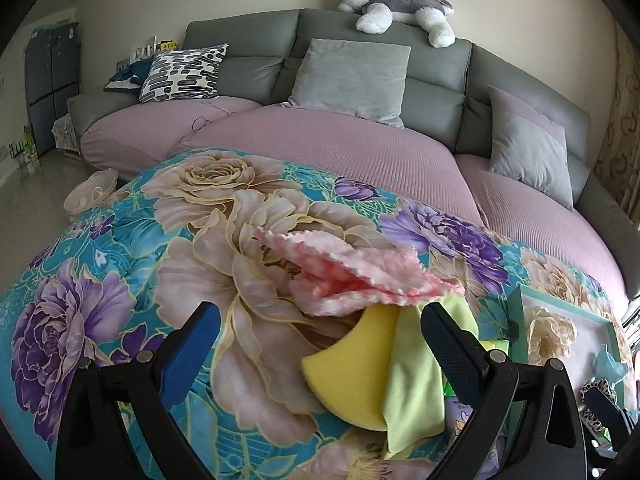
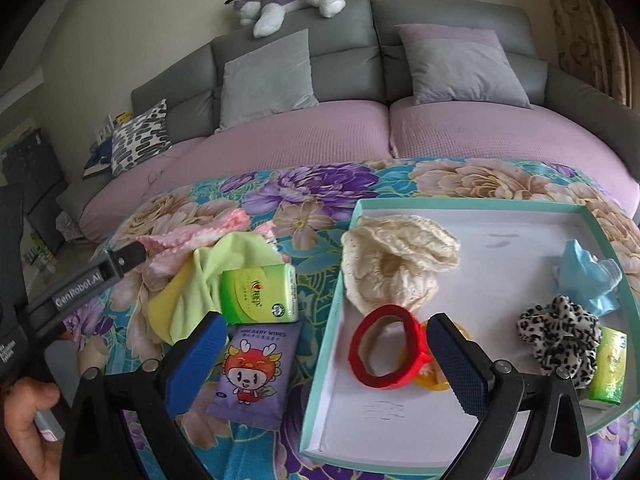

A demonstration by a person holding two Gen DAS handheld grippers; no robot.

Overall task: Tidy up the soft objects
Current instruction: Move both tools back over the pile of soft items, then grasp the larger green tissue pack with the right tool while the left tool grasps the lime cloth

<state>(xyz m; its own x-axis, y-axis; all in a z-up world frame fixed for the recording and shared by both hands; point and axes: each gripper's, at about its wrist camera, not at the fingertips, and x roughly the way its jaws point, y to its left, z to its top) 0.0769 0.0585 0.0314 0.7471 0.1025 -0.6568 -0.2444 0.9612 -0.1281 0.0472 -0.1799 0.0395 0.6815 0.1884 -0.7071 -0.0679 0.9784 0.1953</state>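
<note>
A white tray with a teal rim (image 2: pixel 500 296) lies on the floral cloth and holds a cream crochet piece (image 2: pixel 396 264), a red ring (image 2: pixel 384 352), a leopard scrunchie (image 2: pixel 560 332), a blue cloth (image 2: pixel 588 276) and a green tissue pack (image 2: pixel 608 364). My right gripper (image 2: pixel 324 356) is open and empty, above the tray's left edge, beside the red ring. Left of the tray lie a green tissue pack (image 2: pixel 260 292), a purple baby-wipes pack (image 2: pixel 256 372), a lime cloth (image 1: pixel 416 380), a yellow sponge (image 1: pixel 352 368) and a pink fuzzy cloth (image 1: pixel 360 272). My left gripper (image 1: pixel 320 344) is open and empty just above the sponge.
The floral cloth (image 1: pixel 120 280) covers the surface in front of a grey sofa with a pink cover (image 1: pixel 340 148), grey cushions (image 1: pixel 352 76) and a plush husky (image 1: pixel 396 4) on top. A patterned cushion (image 1: pixel 184 72) lies at the sofa's left end.
</note>
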